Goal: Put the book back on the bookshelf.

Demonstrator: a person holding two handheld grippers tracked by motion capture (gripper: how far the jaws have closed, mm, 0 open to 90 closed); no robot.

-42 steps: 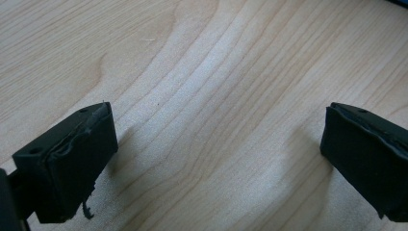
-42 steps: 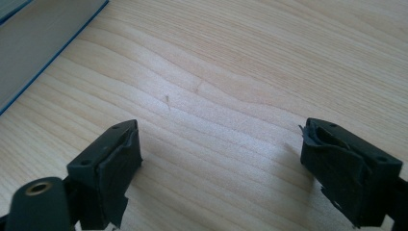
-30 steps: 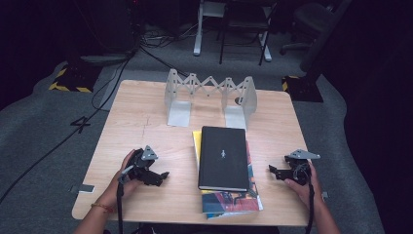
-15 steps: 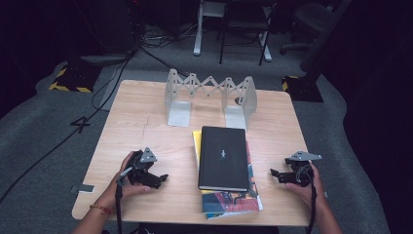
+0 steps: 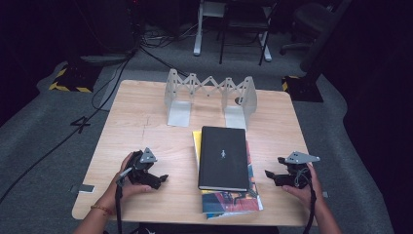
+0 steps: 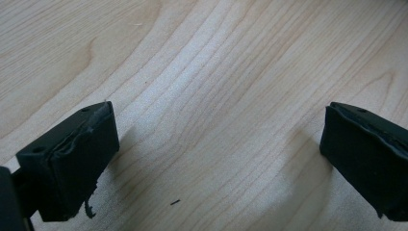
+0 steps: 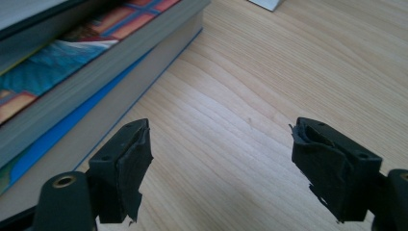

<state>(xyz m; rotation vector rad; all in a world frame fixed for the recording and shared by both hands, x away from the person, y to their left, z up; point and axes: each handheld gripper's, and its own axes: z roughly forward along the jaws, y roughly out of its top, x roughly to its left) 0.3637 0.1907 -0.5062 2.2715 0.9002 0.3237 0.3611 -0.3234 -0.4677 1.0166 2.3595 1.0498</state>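
Note:
A black book (image 5: 223, 157) lies on top of a colourful book (image 5: 229, 200) in a stack at the table's front middle, with a yellow cover edge (image 5: 196, 141) showing underneath. My left gripper (image 5: 160, 179) rests on the wood to the left of the stack, open, with only bare table between its jaws (image 6: 216, 154). To the right of the stack, my right gripper (image 5: 273, 166) points toward it. Its jaws have just been closing a little, and it is still open with nothing between them (image 7: 221, 159). In the right gripper view the stack's page edges (image 7: 72, 57) lie ahead at the left.
A white folding zigzag rack (image 5: 209, 95) stands at the back middle of the wooden table (image 5: 136, 122). Cables and chair legs lie on the dark floor beyond the far edge. Bare wood stretches on both sides of the books.
My right gripper has lifted slightly and shifted a little beside the books. My left gripper and the book stack have stayed where they were.

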